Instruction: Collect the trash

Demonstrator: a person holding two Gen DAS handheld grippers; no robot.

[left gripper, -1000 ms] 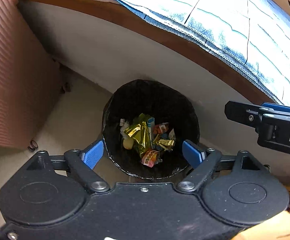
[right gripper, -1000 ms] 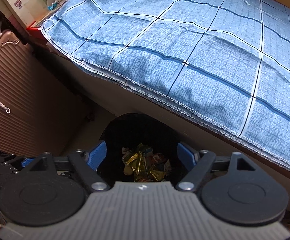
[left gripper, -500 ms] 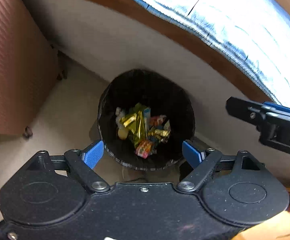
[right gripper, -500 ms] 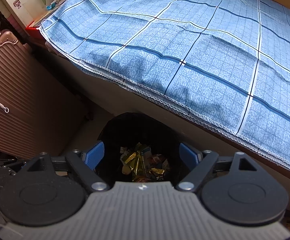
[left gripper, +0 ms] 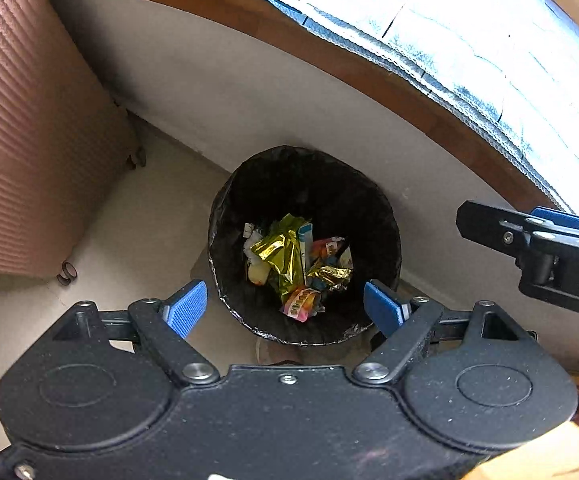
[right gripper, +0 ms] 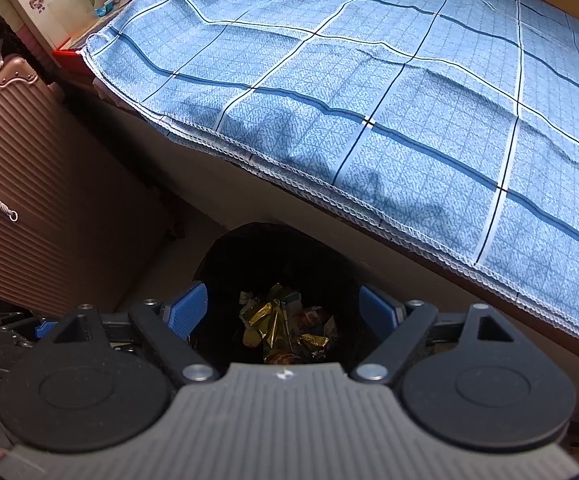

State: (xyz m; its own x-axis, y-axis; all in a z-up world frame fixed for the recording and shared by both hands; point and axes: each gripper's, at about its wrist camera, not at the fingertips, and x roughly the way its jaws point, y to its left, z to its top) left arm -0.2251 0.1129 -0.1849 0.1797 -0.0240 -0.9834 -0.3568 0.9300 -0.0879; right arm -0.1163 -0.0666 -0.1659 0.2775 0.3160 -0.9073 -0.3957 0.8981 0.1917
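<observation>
Both tongs are released and hold nothing: the left tongs (left gripper: 285,304) have risen a little above the bin (left gripper: 385,216), the right tongs (right gripper: 283,306) hardly moved. The wrappers (left gripper: 293,264) lie inside it, beside the suitcase (left gripper: 29,140) and bed (right gripper: 369,100). This drop seems finished.

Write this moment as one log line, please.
left claw: open, empty | right claw: open, empty | both above bin | wrappers inside
</observation>
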